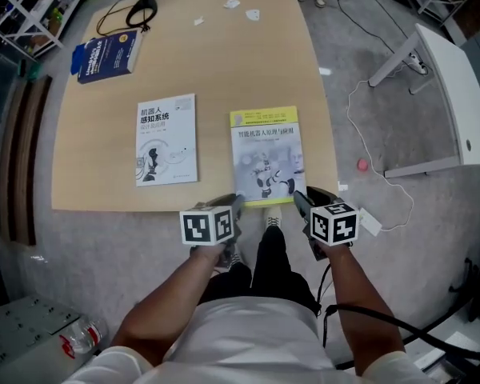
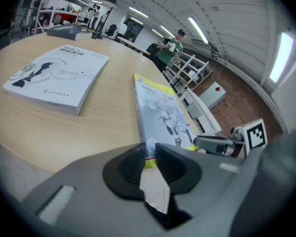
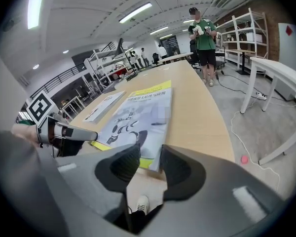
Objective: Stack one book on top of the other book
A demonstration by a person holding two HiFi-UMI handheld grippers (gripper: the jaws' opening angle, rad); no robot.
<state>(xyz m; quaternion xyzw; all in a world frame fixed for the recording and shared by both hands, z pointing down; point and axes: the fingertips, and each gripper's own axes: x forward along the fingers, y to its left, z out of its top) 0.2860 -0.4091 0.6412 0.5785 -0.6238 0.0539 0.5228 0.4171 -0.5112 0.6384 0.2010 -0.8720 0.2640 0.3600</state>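
- Right now I am at the pick-up step: nothing is stacked, and the yellow-bordered book [image 1: 266, 154] lies flat at the near edge of the table [image 1: 224, 54].
- Its partner, the white book [image 1: 166, 140], lies just to its left, apart from it.
- My left gripper [image 2: 149, 151] sits at the yellow-bordered book's near left corner, jaws a narrow slit apart, and I see no clamp on it.
- My right gripper [image 3: 150, 149] sits at the near right corner, jaws wider apart with the corner between them, not pressing as far as I can see.
- Next, I judge, I need a firm hold on both corners, then a level lift leftward so the book lands square on the white one.
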